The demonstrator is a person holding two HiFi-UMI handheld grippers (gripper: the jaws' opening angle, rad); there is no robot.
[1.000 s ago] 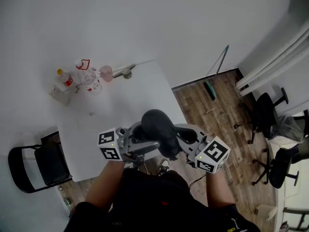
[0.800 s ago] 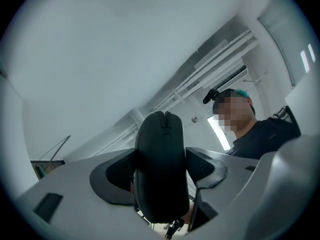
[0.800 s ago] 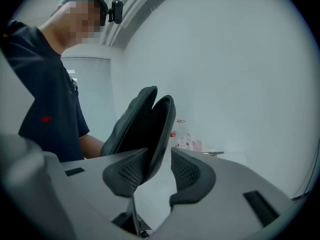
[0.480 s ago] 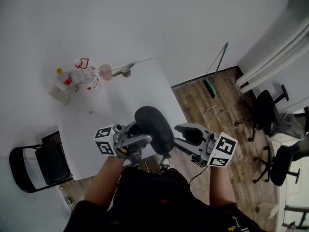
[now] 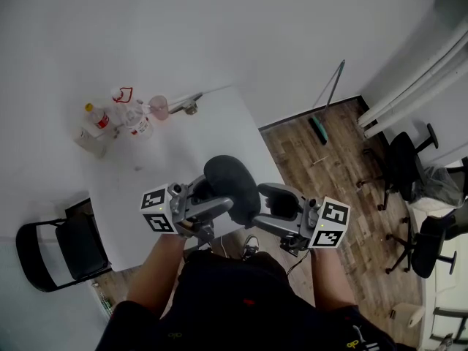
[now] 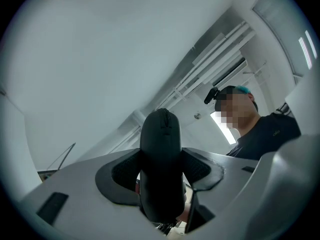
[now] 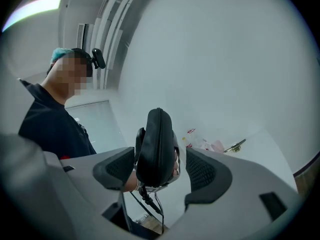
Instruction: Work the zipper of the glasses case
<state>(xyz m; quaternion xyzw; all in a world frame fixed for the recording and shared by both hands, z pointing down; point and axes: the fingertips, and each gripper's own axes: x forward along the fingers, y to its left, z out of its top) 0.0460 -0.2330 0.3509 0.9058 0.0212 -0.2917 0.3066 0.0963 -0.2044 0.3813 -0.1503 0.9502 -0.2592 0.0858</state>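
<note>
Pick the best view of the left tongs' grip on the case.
Left gripper view: left tongs, just closing, press both pads on the glasses case. Head view hides the contact from above; right gripper view shows its edge between the just-opened right tongs.

Bottles (image 5: 139, 123) on white table (image 5: 191, 143)

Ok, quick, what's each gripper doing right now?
Left gripper: jaws just been closing, gripping the glasses case.
Right gripper: jaws just been opening, open, glasses case between them untouched.
</note>
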